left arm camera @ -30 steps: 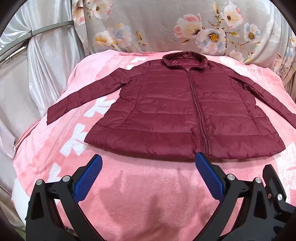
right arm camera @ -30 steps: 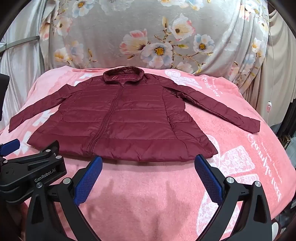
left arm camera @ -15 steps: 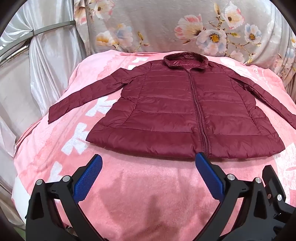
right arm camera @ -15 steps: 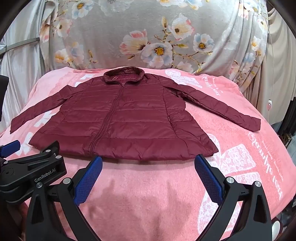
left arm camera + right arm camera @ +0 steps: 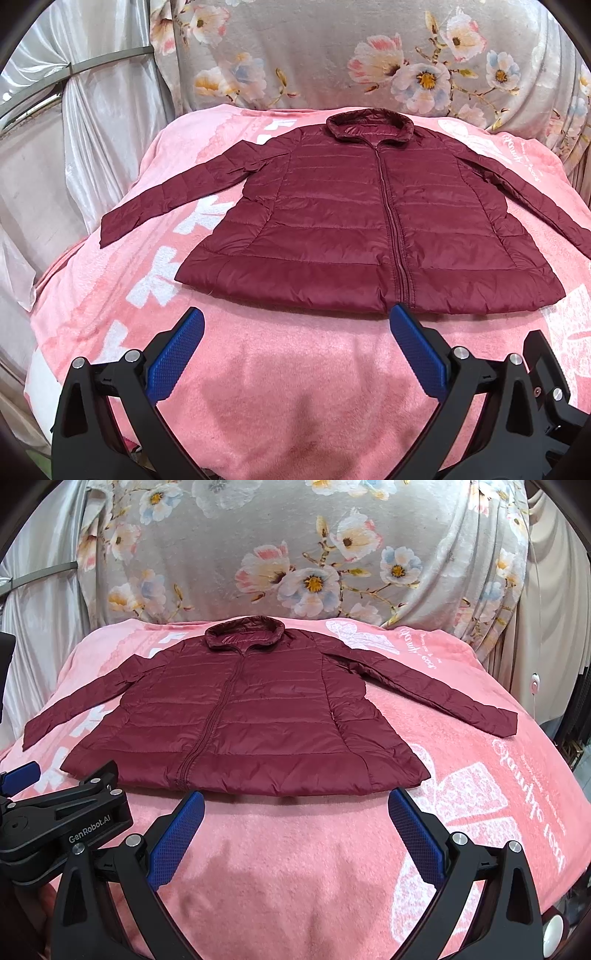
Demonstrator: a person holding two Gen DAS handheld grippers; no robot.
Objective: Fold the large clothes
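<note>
Jacket (image 5: 373,229) first: you have one maroon quilted jacket, zipped up and spread flat, front side up, straight ahead of both grippers, with its collar (image 5: 367,125) at the far end and its hem nearest your fingertips. Over the last second almost nothing has changed; the jacket sits a shade lower and nearer in both wrist views, so you have only eased in a little. By my reading, no fold has begun and every step of the task is still ahead of you.

Your left gripper (image 5: 293,334) hovers just short of the hem, its jaws spread wide and holding nothing; the zip's bottom end lies just beyond its right-hand pad. Your right gripper (image 5: 295,814) is likewise spread and empty, near the hem's right half, not touching it.

Count: one jacket, two sleeves, one collar, one zip. The left sleeve (image 5: 177,195) runs out ahead and to the left of the left gripper; the right sleeve (image 5: 436,698) runs ahead and to the right of the right gripper. Both lie fully extended.

Beneath it all is one pink blanket (image 5: 295,878) with white lettering, and beyond the collar one floral cloth (image 5: 295,554) hangs as a backdrop.
</note>
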